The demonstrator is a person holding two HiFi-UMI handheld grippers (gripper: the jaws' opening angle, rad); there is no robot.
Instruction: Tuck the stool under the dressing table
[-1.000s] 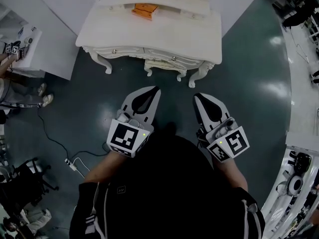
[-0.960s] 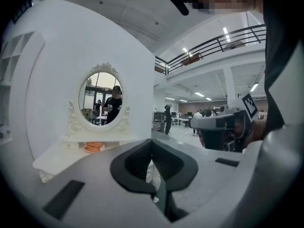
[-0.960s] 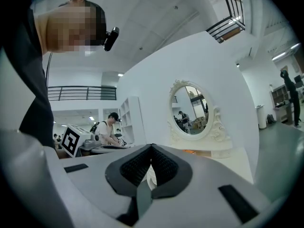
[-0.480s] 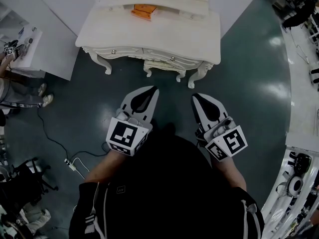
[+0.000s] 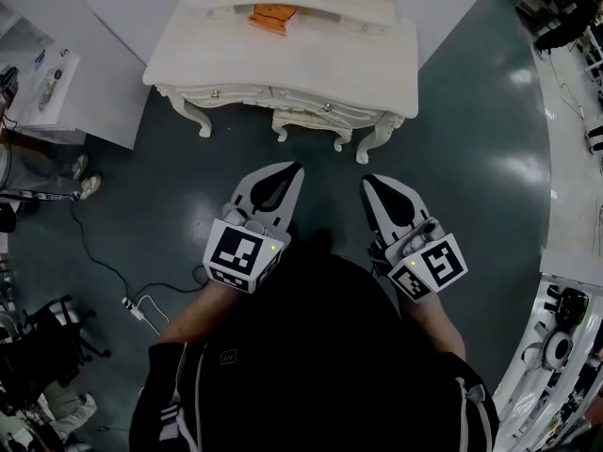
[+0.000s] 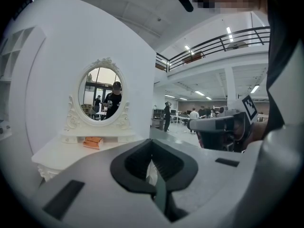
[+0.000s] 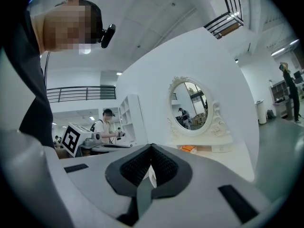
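Your left hand-held gripper (image 5: 296, 169) and right hand-held gripper (image 5: 367, 182) are both clenched on nothing, side by side above the dark green floor (image 5: 471, 158). Ahead, the white carved stool (image 5: 309, 126) sits tucked between the legs of the white ornate bench (image 5: 283, 59). An orange box (image 5: 273, 17) lies on top of the bench.

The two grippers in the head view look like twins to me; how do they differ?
The left gripper slants rightward toward its tip, the right gripper leftward, so the tips converge. The left's marker cube shows a different black-and-white pattern from the right's marker cube. Shared: both are white, with fingers shut on nothing, pointing toward the dressing table.
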